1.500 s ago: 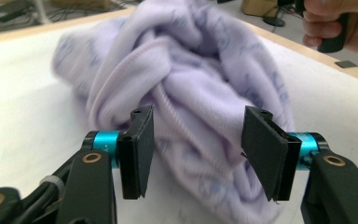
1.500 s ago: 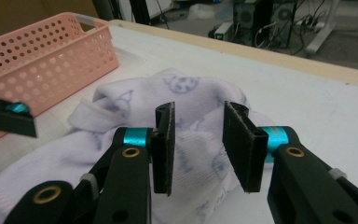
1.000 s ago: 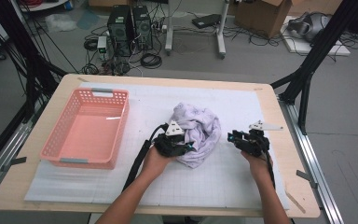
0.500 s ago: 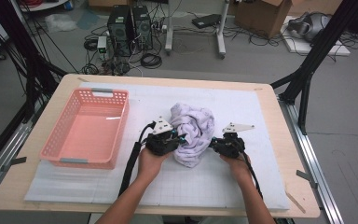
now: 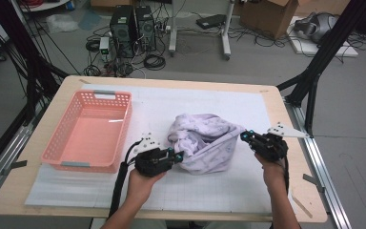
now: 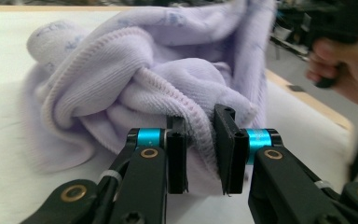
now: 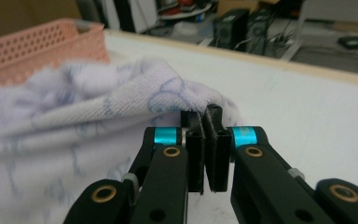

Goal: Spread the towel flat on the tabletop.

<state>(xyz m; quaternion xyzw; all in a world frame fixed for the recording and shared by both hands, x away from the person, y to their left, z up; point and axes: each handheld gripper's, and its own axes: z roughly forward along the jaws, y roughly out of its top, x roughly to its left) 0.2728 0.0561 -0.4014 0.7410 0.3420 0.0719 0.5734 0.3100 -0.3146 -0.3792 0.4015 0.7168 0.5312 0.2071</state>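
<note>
Towel [image 5: 205, 143] sits bunched mid-table, right of the pink basket [image 5: 91, 133]. My left gripper [image 6: 200, 154] has just been closing on a thick hem fold, my right gripper [image 7: 205, 140] pinches a corner; spreading probably remains.

Both grippers, closing during the last second, now pinch the lavender towel [image 5: 205, 143]: left gripper [image 5: 177, 156] on its left edge, right gripper [image 5: 244, 136] lifting its right edge, spreading the bundle.
</note>
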